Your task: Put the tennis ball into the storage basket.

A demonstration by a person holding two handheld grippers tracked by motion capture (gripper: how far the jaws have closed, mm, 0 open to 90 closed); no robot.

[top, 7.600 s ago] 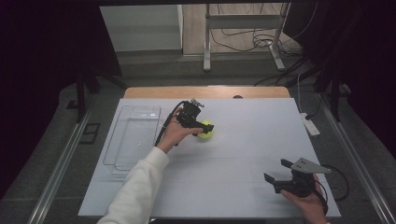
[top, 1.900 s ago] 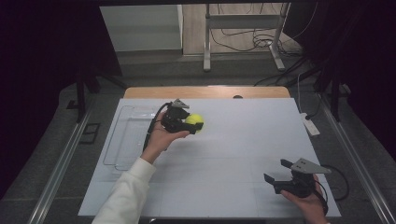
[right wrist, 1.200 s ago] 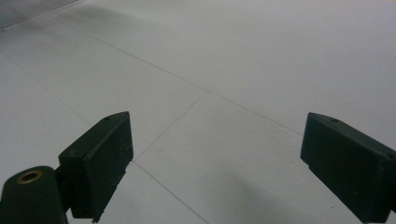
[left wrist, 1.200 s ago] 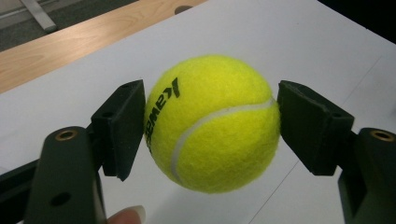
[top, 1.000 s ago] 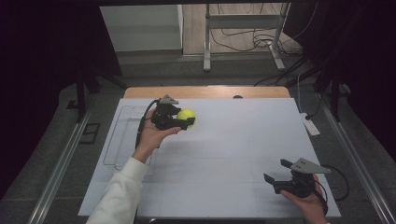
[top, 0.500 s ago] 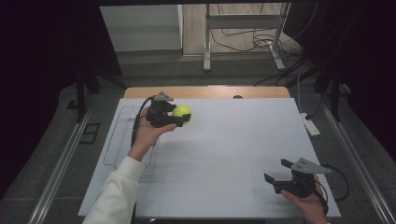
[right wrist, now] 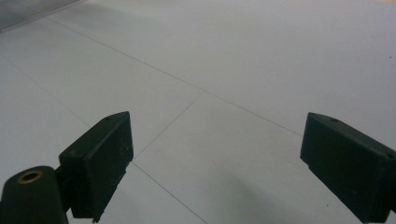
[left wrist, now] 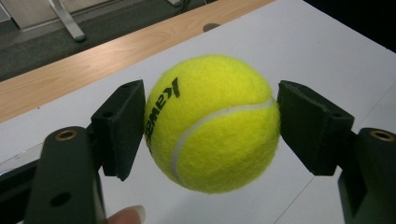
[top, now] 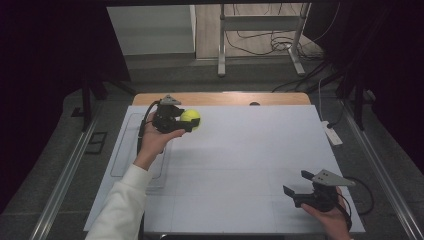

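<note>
Left gripper (top: 192, 123) has the yellow tennis ball (top: 190, 118) clamped between its jaws, both pads pressed into the felt, lifted clear above the far left part of the white tabletop (top: 250, 165), just right of the clear tray (top: 125, 155); right gripper (top: 295, 192) sits low at the near right corner, jaws wide with nothing between

Even overhead light brightens the flat white table board (top: 240, 165); its surroundings sink into darkness, shadows stay soft, and focus is sharp throughout.
</note>
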